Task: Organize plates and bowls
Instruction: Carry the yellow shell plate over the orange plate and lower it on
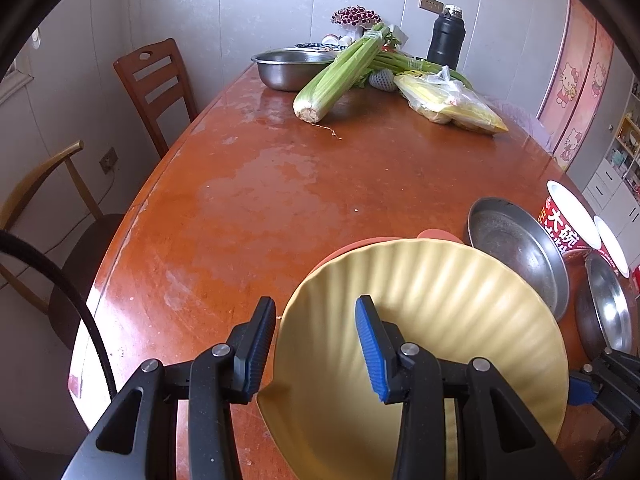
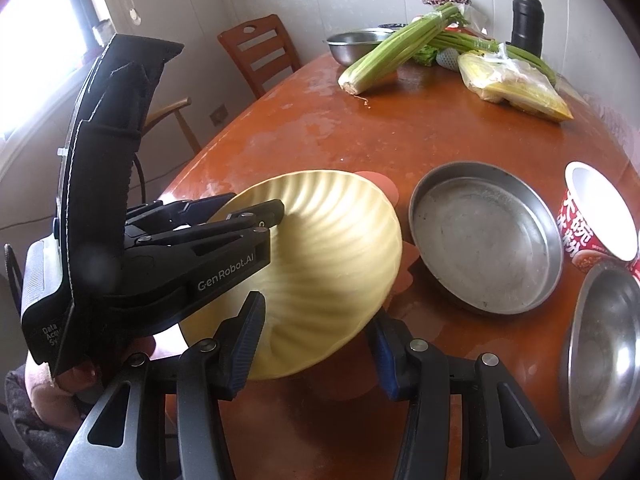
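A yellow ribbed plate (image 1: pixel 440 300) (image 2: pixel 332 248) hangs tilted over a salmon plate (image 1: pixel 440 235) (image 2: pixel 386 188) that lies flat on the brown table (image 1: pixel 280 184). My left gripper (image 1: pixel 315 300) (image 2: pixel 260 208) is shut on the yellow plate's left rim, one finger outside and one inside. My right gripper (image 2: pixel 318 308) (image 1: pixel 592 380) stands open at the plate's near right rim, its fingers either side of the edge without pressing. To the right lie a round steel pan (image 1: pixel 516 248) (image 2: pixel 484 240), a second steel dish (image 1: pixel 612 312) (image 2: pixel 608 348) and a red noodle bowl (image 1: pixel 564 228) (image 2: pixel 584 232).
At the far end of the table lie celery (image 1: pixel 340 76), a steel basin (image 1: pixel 288 66), a bag of corn (image 1: pixel 452 102) and a black flask (image 1: pixel 446 40). Two chairs (image 1: pixel 156 84) stand along the table's left edge. A person's hand (image 2: pixel 52 380) holds the left gripper.
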Demonstrator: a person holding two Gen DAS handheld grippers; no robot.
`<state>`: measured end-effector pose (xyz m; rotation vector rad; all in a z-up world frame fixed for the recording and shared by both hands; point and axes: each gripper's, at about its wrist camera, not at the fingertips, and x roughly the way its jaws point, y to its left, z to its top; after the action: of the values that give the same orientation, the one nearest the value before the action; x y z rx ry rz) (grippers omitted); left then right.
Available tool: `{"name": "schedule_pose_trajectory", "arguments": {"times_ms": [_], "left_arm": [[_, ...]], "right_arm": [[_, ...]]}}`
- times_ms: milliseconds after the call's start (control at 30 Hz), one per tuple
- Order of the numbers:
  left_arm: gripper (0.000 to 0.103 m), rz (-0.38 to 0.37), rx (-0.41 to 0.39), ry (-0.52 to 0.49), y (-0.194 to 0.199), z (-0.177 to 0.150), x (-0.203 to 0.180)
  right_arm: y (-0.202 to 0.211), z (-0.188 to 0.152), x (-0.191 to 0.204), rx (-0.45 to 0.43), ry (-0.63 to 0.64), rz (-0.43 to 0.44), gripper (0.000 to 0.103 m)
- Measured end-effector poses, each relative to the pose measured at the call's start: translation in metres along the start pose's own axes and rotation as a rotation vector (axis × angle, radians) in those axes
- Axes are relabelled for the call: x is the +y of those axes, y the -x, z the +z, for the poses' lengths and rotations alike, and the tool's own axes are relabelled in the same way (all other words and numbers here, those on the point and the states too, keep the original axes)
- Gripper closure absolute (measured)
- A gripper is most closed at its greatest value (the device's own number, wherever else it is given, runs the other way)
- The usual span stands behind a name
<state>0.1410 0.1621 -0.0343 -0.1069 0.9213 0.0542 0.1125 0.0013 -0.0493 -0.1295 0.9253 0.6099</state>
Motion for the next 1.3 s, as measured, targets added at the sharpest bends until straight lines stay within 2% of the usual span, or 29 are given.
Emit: {"name": "schedule_pose_trajectory", "arguments": {"times_ms": [267,367,500,733,1000,1300], "left_arm": [[0.062,0.024,0.020,-0.005,-0.004,-0.001,0.000],[0.062,0.028,0.019,-0.005,-0.005,-0.001,0.001],[0.062,0.048,0.022,-0.002,-0.006,0.000,0.003],[0.061,0.055,0.024,0.004,-0.005,-0.001,0.005],[0.061,0.036,0.020,0.019,0.005,-0.001,0.006],[0.061,0.025,-0.021,0.019,0.027,-0.004,0.002]], "right_arm": [[0.005,-0.001,-0.006,-0.010,-0.003,-0.031,0.051],[0.007,-0.003,0.000,-0.016,0.033,-0.047,0.051],[0.012,-0.003,-0.007,-0.025,0.004,-0.009,0.051],[0.015,-0.004,-0.010,-0.032,0.004,-0.014,0.051],[0.015,-0.006,-0.011,-0.031,0.008,-0.013,0.051],[0.015,-0.009,-0.010,-0.032,0.008,0.005,0.051]]}}
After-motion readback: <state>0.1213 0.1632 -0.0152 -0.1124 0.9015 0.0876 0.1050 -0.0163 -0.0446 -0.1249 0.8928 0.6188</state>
